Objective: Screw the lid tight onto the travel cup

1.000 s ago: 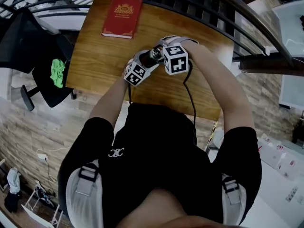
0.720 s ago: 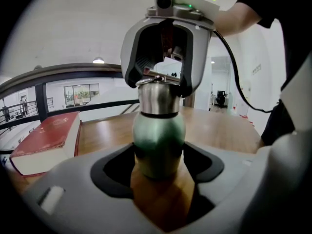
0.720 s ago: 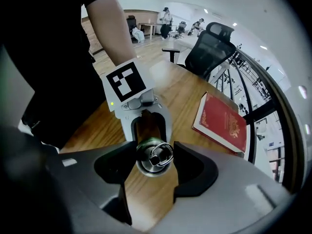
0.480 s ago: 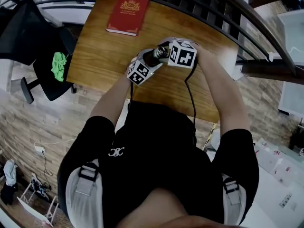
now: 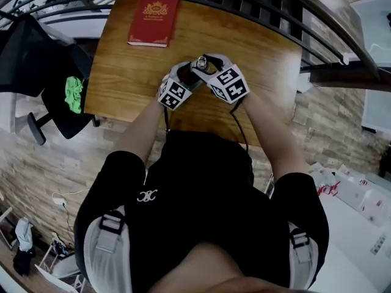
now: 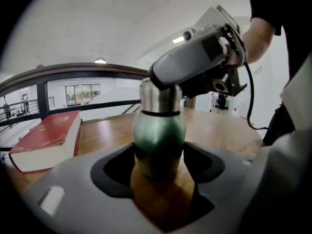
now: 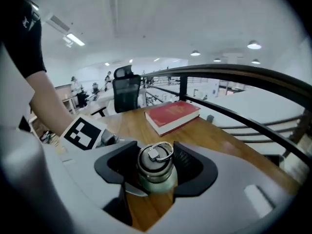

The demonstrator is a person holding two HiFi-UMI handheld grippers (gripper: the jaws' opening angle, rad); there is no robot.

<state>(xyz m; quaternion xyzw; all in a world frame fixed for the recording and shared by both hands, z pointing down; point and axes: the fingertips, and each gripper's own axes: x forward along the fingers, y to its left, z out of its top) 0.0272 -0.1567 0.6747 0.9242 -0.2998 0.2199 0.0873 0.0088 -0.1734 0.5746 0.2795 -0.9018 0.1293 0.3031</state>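
Observation:
The travel cup (image 6: 159, 139) has a rounded green body and a steel lid (image 7: 156, 164) with a ring on top. It stands on the wooden table (image 5: 263, 54), near the middle. My left gripper (image 6: 158, 155) is shut on the green body, low down. My right gripper (image 7: 156, 168) comes in from above and is shut on the lid, with its grey head (image 6: 195, 65) over the cup's top. In the head view both marker cubes sit close together around the cup (image 5: 200, 61), the left gripper (image 5: 188, 79) at its left and the right gripper (image 5: 206, 68) at its right.
A red book (image 5: 149, 18) lies at the table's far left corner. A black office chair (image 5: 36, 60) with a green cloth (image 5: 73, 93) stands left of the table. A dark railing (image 5: 293, 11) curves behind the far edge. A black cable (image 5: 238, 124) trails toward my body.
My right gripper has turned on the lid: its marker cube swung from above the cup down toward me on the right. The left gripper and cup have stayed in place.

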